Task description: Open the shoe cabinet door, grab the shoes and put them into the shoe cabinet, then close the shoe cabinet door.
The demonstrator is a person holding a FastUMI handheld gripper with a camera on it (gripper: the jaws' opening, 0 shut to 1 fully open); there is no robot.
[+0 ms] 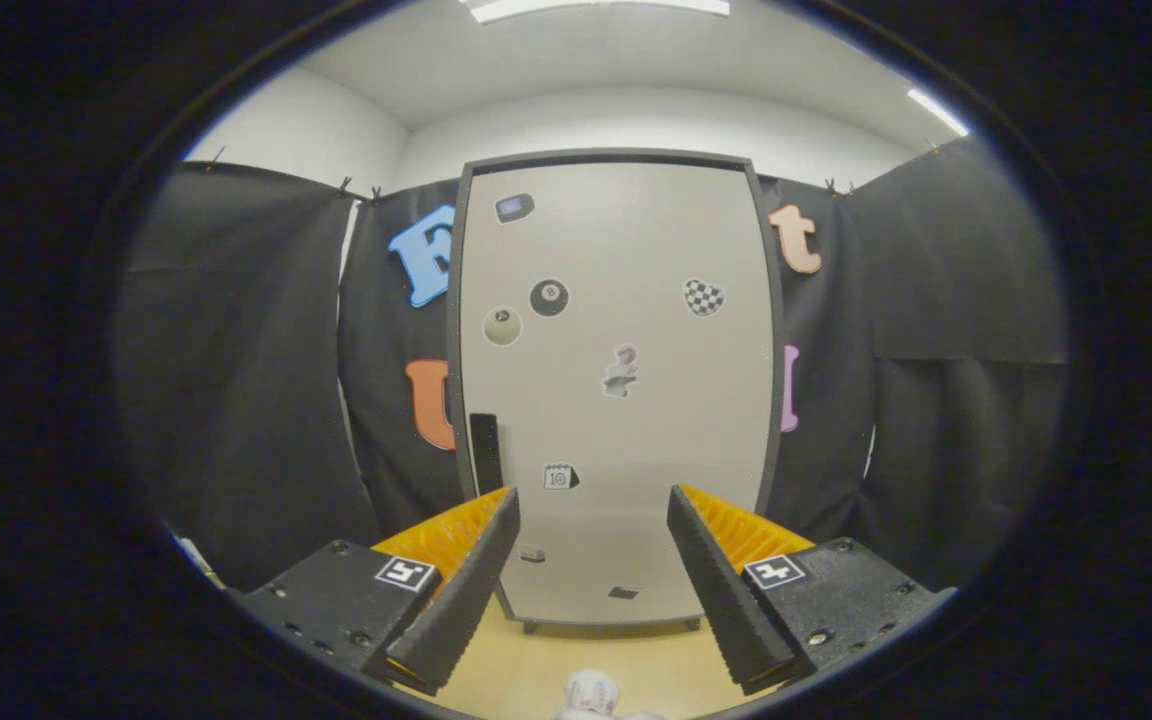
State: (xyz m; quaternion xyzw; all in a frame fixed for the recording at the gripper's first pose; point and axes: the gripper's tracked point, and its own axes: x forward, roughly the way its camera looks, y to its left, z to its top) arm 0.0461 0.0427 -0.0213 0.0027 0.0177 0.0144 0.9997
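A tall pale shoe cabinet [616,420] with a dark frame stands upright straight ahead, its door shut. A dark vertical handle [485,452] sits on the door's left side, just above my left finger. Several small stickers dot the door. My gripper [593,505] is open, held back from the cabinet, with nothing between its fingers. Below and between the fingers, the top of a white shoe [591,692] peeks up from the light wooden floor [536,660].
Black cloth walls hang on both sides of the cabinet and behind it. White room walls and ceiling lights show above. The cabinet rests on short feet on the wooden floor.
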